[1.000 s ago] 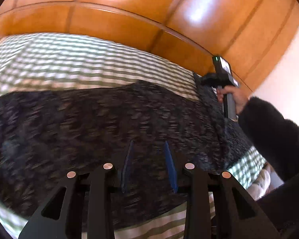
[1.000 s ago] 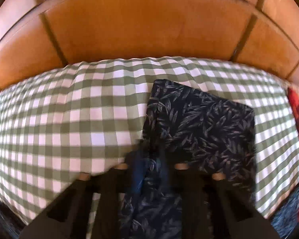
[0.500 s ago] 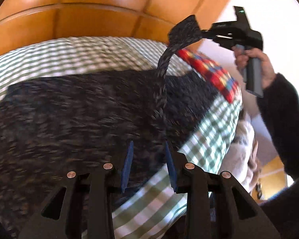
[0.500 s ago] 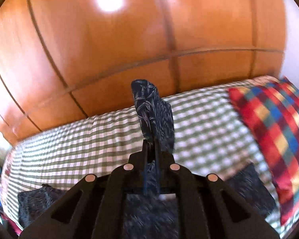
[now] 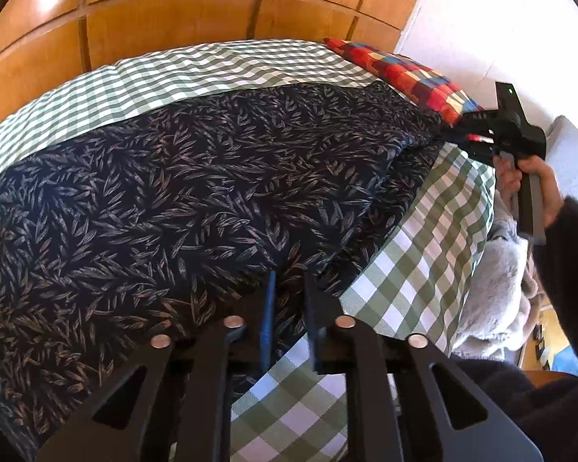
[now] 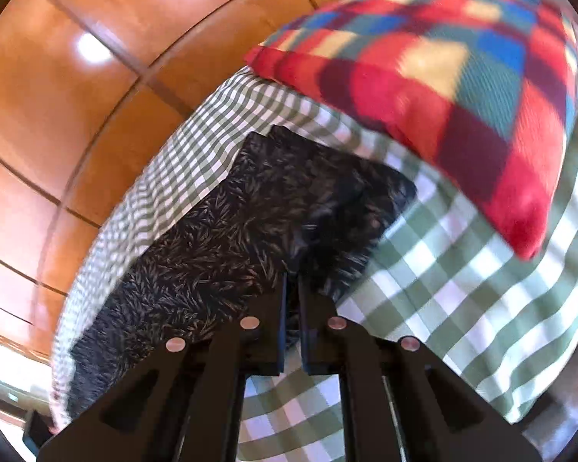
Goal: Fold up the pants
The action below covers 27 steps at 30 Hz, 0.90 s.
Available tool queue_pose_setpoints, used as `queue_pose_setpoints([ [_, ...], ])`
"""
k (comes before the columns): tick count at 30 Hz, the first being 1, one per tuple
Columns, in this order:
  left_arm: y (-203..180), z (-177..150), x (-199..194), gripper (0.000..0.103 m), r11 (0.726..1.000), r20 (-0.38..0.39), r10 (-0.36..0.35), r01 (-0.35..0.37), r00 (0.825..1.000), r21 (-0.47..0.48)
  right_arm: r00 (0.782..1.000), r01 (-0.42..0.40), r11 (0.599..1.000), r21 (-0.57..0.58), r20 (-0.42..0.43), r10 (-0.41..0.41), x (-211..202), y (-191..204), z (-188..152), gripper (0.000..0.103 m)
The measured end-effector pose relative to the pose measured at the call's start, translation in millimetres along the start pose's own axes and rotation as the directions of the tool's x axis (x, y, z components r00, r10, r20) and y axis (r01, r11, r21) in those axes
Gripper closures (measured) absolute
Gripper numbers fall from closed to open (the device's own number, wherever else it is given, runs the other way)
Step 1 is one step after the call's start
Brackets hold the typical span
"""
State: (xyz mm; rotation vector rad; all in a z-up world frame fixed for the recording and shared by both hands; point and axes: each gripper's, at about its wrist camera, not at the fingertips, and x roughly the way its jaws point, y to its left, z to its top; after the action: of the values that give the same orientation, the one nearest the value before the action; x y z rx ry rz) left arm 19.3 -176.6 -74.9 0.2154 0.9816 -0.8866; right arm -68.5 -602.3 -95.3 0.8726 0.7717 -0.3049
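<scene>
Dark leaf-print pants point(image 5: 196, 192), two tools

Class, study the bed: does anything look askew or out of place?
Yes. The pants lie rumpled, with a ridge of loose fabric near the right gripper. Their near edge by the left gripper hangs over the bed side.

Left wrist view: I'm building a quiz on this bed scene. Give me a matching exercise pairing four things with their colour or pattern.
Things:
1. pants
2. bed sheet
3. pillow
4. wall panelling

Looks:
a. glossy orange-brown wood
b. green and white checks
c. dark navy with a leaf print
d. red, blue and yellow squares

Pairs: 1-c, 2-b, 3-d, 4-a
</scene>
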Motion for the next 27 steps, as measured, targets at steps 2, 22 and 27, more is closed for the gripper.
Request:
queue_pose_setpoints([
  [2,-5.3,1.0,-0.1,0.098,0.999,0.001,0.013,-0.013,1.0,0.036,0.999,-0.03,0.999,0.023,0.01,0.03,-1.0,-3.4,3.8,0.086],
  [22,14.3,-7.7,-3.8,0.102,0.99,-0.019,-0.141,0.14,0.99,-0.029,0.99,0.134,0.991,-0.014,0.044,-0.133,-9.6,-35.3,34.6,0.098],
  [27,25.3,-6.6,-17.3,0.095,0.973,-0.012,-0.208,0.206,0.978,-0.107,0.987,0.156,0.987,-0.033,0.04,-0.154,-6.2,-34.4,32.0,0.098],
])
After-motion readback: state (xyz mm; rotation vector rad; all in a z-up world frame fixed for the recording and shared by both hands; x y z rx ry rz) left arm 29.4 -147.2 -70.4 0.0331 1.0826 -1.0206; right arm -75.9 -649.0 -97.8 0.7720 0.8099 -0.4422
